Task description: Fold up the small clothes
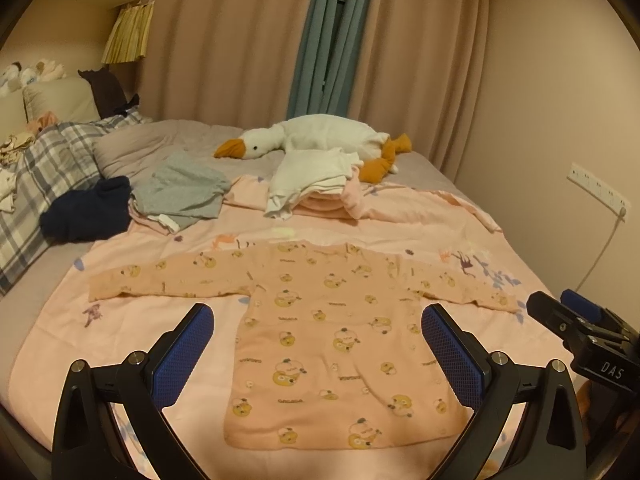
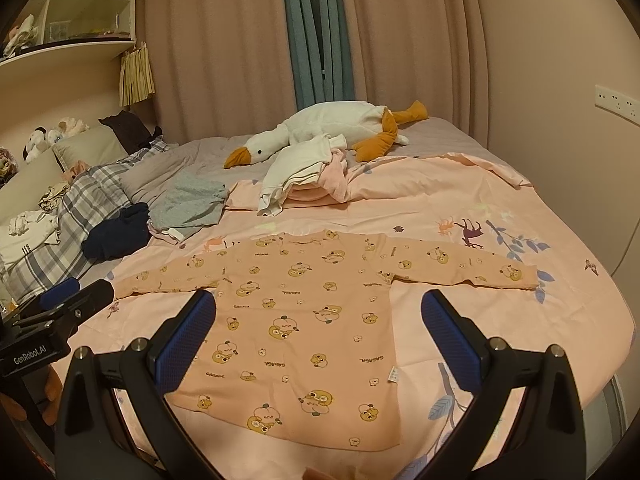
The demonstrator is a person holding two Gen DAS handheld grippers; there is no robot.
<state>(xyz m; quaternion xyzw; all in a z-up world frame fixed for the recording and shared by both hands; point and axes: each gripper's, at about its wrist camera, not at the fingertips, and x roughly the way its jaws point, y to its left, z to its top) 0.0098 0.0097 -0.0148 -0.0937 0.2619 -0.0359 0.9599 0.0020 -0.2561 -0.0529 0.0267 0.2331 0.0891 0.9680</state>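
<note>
The left gripper is open wide and holds nothing. The right gripper is open wide too, and its blue pads touch nothing. Both hang over the small pink shirt. The shirt lies flat on the pink blanket with both sleeves spread out. A white toy goose lies far back on the bed.
</note>
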